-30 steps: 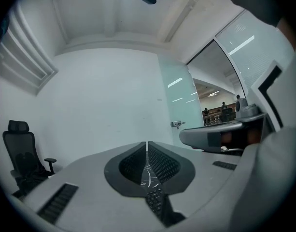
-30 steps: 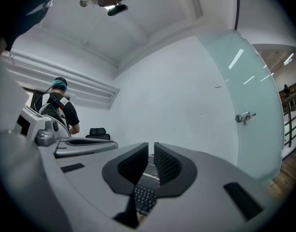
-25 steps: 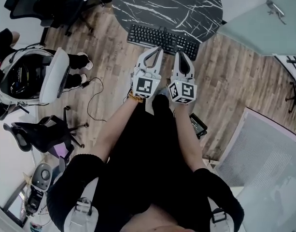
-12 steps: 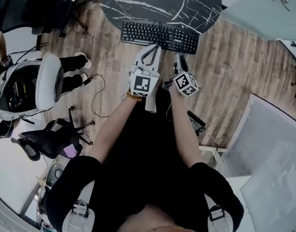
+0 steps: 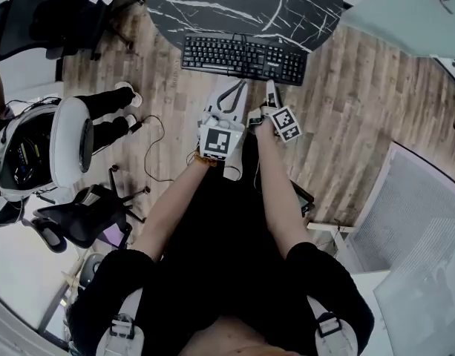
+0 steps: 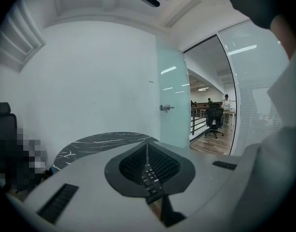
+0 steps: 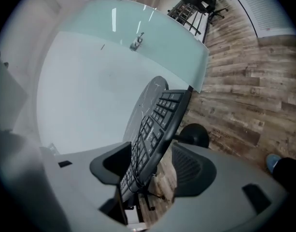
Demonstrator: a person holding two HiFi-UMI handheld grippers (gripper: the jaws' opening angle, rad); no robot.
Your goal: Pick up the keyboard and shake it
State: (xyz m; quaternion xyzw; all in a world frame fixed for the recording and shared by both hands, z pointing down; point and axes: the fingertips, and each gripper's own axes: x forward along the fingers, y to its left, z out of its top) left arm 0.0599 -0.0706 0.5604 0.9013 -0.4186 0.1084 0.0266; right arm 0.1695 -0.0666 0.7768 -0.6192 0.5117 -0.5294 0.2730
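Black marble carries the keyboard (image 5: 242, 54) — it lies flat along the near edge of the round surface (image 5: 234, 2), and nothing holds it. A second ago both pairs of jaws reached right up to its near edge; now they have sunk back toward the person, leaving a strip of wooden floor (image 5: 346, 102) between tips and keys. The right gripper (image 5: 270, 91) has rolled onto its side, its marker cube tilted over to the right, and its jaws have just been opening: they stand released, with the keyboard seen through the gap further off, touched by neither pad. The left gripper (image 5: 240, 89) is clenched on nothing, marker cube up, pointing at the keyboard's middle. Both forearms stretch forward side by side, close together, low before the body. By my reading the keyboard is out of hand — any shaking would need a fresh approach and grip
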